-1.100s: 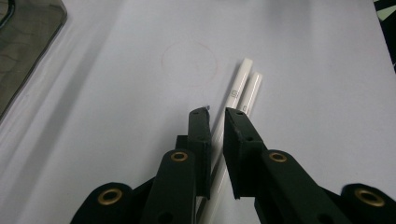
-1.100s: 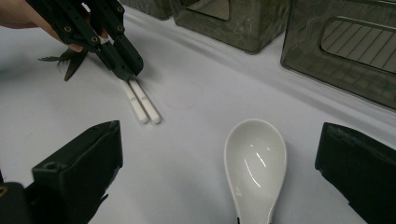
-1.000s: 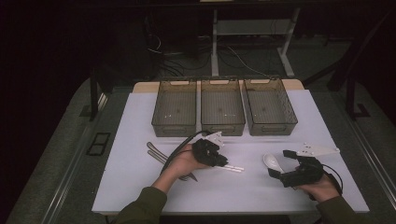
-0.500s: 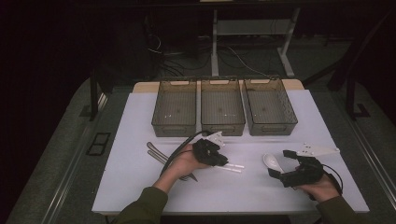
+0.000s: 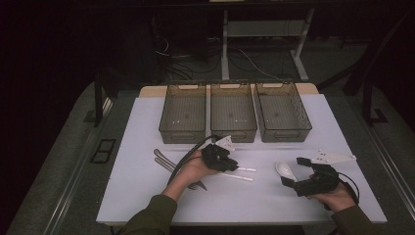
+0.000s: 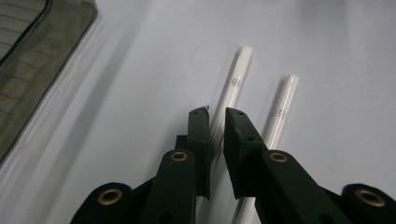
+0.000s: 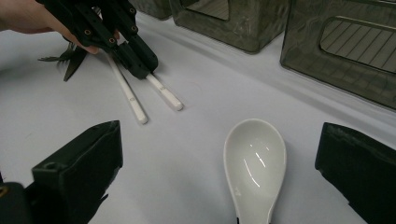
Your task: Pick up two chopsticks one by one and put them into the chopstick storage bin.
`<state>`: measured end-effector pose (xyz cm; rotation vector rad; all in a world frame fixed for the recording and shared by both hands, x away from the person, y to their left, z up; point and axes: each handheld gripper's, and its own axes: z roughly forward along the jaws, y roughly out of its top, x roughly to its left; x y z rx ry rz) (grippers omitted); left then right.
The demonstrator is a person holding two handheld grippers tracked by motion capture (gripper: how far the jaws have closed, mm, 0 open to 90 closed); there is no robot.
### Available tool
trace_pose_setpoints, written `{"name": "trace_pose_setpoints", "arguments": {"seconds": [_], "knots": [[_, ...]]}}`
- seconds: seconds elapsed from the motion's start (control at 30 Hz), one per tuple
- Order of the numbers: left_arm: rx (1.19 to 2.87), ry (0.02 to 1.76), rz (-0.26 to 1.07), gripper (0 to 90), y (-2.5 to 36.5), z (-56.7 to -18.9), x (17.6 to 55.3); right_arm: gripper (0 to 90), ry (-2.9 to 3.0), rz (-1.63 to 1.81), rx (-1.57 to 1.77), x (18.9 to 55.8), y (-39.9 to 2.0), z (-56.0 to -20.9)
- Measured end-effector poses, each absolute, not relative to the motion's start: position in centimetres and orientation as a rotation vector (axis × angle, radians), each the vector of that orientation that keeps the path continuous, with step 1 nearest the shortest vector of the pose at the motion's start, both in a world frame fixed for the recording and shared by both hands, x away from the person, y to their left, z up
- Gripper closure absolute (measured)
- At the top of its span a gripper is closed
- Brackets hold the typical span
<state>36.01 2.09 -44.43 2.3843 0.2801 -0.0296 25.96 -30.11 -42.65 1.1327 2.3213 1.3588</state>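
White table top point(image 5: 147, 147) with trays and utensils
Three grey trays point(image 5: 233, 111) are set at the far edge; nearer from them are laid two white chopsticks point(image 5: 244, 173), a white spoon point(image 5: 285, 170) and dark forks point(image 5: 166, 164).

White spoon point(image 7: 254, 161) (glossy), smoky bins point(image 5: 233, 112).

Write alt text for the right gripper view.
A white ceramic spoon lies bowl-up on the white table between the right tool's wide-open black jaws. Beyond, the left tool reaches two white chopsticks, with smoky plastic bins behind.
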Motion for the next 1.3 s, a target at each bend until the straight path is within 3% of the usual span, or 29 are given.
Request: {"name": "trace_pose_setpoints", "arguments": {"seconds": [0.63, 1.3], "knots": [[2.386, 0.266, 0.057, 80.2, 2.2, -44.5, 36.4, 0.7, 2.321, 1.361, 1.136, 25.9, -30.1, -42.6], [2.364, 0.284, 0.043, 80.3, 3.9, -44.8, 36.9, 0.7, 2.322, 1.364, 1.134, 25.9, -30.1, -42.6]]}}
